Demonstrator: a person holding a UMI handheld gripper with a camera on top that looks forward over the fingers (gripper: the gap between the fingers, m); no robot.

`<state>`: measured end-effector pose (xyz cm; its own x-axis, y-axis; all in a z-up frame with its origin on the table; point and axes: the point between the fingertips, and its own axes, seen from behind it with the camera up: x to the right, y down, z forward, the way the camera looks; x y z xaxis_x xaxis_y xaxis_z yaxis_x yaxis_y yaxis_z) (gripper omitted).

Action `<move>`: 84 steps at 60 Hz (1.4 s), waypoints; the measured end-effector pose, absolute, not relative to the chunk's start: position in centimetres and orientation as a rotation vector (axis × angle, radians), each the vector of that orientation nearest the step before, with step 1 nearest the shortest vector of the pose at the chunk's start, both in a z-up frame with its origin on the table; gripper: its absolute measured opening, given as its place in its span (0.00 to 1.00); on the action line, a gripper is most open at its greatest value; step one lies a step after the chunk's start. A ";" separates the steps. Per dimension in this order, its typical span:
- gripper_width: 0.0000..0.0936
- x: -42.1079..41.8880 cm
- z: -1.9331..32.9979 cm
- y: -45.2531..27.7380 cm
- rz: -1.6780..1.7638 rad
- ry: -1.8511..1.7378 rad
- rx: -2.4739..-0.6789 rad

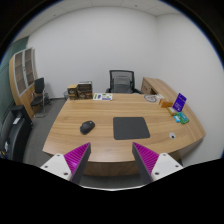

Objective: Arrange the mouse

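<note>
**Gripper view: hovering over the desk, mouse off ahead**

So I'm looking down the gripper from up high, and both fingers are spread wide apart with nothing between them. The magenta pads are facing each other across open air, so it's not holding anything.

The mouse is sitting on the wooden desk, ahead of the fingers and a bit to the left of the left finger's line. It's well apart from the tips, no contact at all. Just to its right, still ahead of the fingers and more or less in line with the gap between them, is a dark mouse pad lying flat. The mouse is near the pad but not on it, with a strip of bare wood between them.

Further out beyond the pad, on the far right part of the desk, I can see a purple box standing up and a small teal thing closer in that I can't make out. There are some papers or booklets at the far edge of the desk, past the mouse. A black office chair is tucked in behind the desk, and another chair stands off to the far left by a wooden cabinet.
</note>
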<state>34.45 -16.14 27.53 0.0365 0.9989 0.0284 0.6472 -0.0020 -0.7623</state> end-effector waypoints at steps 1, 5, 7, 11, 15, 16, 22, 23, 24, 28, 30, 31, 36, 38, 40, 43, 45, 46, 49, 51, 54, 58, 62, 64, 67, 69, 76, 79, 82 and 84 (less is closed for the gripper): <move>0.92 34.4 27.5 -16.2 0.747 -1.673 -1.716; 0.93 34.1 26.8 -16.8 0.757 -1.683 -1.725; 0.92 33.7 26.3 -17.2 0.761 -1.687 -1.730; 0.92 33.1 25.4 -18.0 0.770 -1.696 -1.730; 0.92 32.3 24.6 -18.8 0.773 -1.704 -1.718; 0.92 32.0 24.4 -19.1 0.776 -1.705 -1.714; 0.92 30.4 23.1 -21.3 0.798 -1.711 -1.716; 0.92 30.0 22.9 -21.7 0.808 -1.707 -1.717; 0.92 29.7 22.7 -22.1 0.814 -1.705 -1.718; 0.92 28.4 21.6 -23.7 0.826 -1.708 -1.727; 0.92 27.6 21.1 -24.6 0.841 -1.700 -1.731; 0.91 27.2 20.8 -25.0 0.846 -1.697 -1.732; 0.92 25.4 19.1 -26.8 0.853 -1.695 -1.738; 0.92 24.6 18.5 -27.4 0.854 -1.690 -1.738; 0.92 23.9 17.8 -27.8 0.849 -1.687 -1.740; 0.92 22.8 16.7 -28.7 0.849 -1.683 -1.745; 0.92 22.1 16.0 -29.3 0.853 -1.685 -1.749; 0.92 21.7 15.6 -29.7 0.856 -1.686 -1.751; 0.92 20.4 14.4 -30.6 0.860 -1.685 -1.753; 0.92 19.7 13.6 -31.1 0.857 -1.688 -1.754; 0.92 18.5 12.5 -31.8 0.855 -1.687 -1.762; 0.92 17.0 11.0 -32.5 0.852 -1.685 -1.774; 0.92 15.5 9.5 -32.9 0.839 -1.683 -1.782; 0.92 14.8 8.6 -33.1 0.836 -1.680 -1.793; 0.92 13.5 7.3 -33.3 0.835 -1.679 -1.811; 0.92 13.0 6.5 -33.5 0.833 -1.680 -1.822; 0.92 10.9 4.2 -33.3 0.794 -1.682 -1.845; 0.92 10.1 3.3 -33.0 0.782 -1.677 -1.859; 0.92 9.4 2.5 -32.6 0.759 -1.677 -1.872; 0.92 8.9 2.1 -32.6 0.759 -1.677 -1.883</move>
